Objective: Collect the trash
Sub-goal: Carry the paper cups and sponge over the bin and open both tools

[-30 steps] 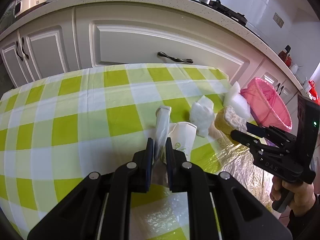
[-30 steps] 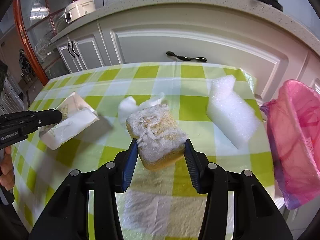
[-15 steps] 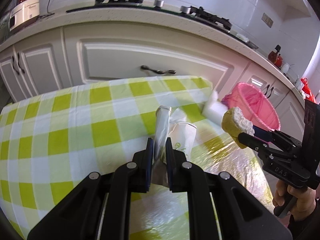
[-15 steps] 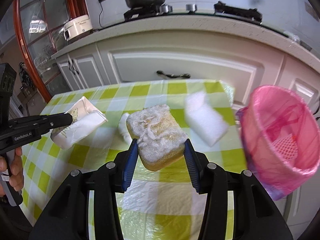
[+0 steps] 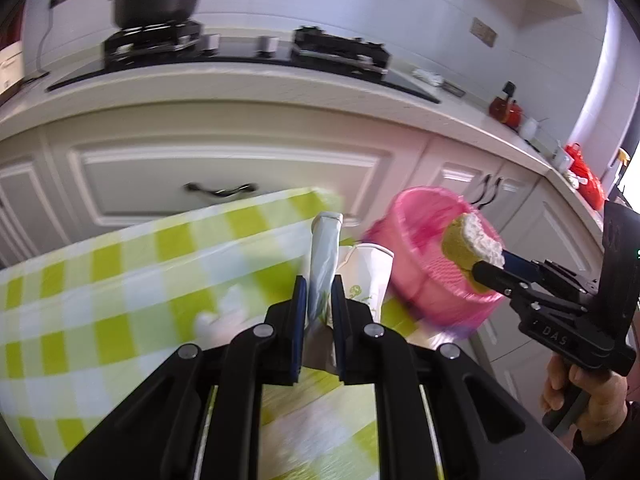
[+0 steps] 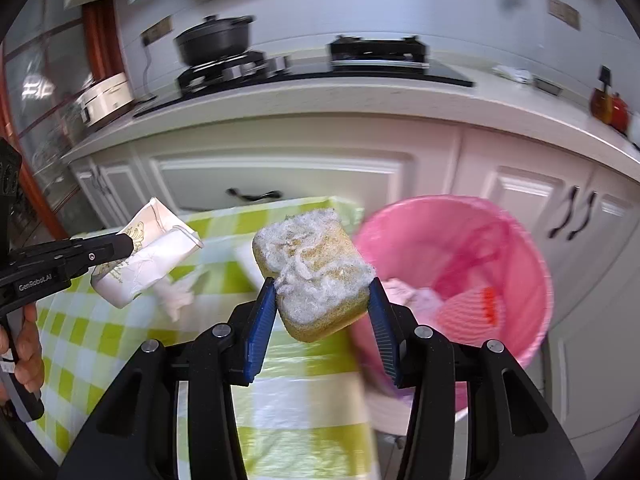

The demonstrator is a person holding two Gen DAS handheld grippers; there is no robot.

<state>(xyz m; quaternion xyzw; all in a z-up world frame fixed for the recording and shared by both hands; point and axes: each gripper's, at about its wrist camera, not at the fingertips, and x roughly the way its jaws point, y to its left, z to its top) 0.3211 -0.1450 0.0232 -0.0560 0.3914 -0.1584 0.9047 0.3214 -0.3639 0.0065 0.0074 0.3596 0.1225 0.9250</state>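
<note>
My left gripper [image 5: 319, 296] is shut on a crushed white paper cup [image 5: 366, 276], held in the air above the green-checked table; the cup also shows in the right wrist view [image 6: 140, 264]. My right gripper [image 6: 322, 312] is shut on a yellow sponge with a fuzzy white top [image 6: 316, 272], held up beside the rim of the pink bin [image 6: 480, 288]. In the left wrist view the sponge [image 5: 468, 242] hangs over the bin's [image 5: 420, 264] mouth. The bin holds some trash.
A crumpled white tissue [image 6: 176, 296] and a white foam piece [image 6: 250, 264] lie on the checked tablecloth [image 6: 100, 344]. White kitchen cabinets [image 6: 280, 176] and a counter with a stove and black pot [image 6: 216, 40] stand behind.
Both grippers have risen and swung right toward the pink bin with their loads. The sponge has gone from over the table to the bin's rim.
</note>
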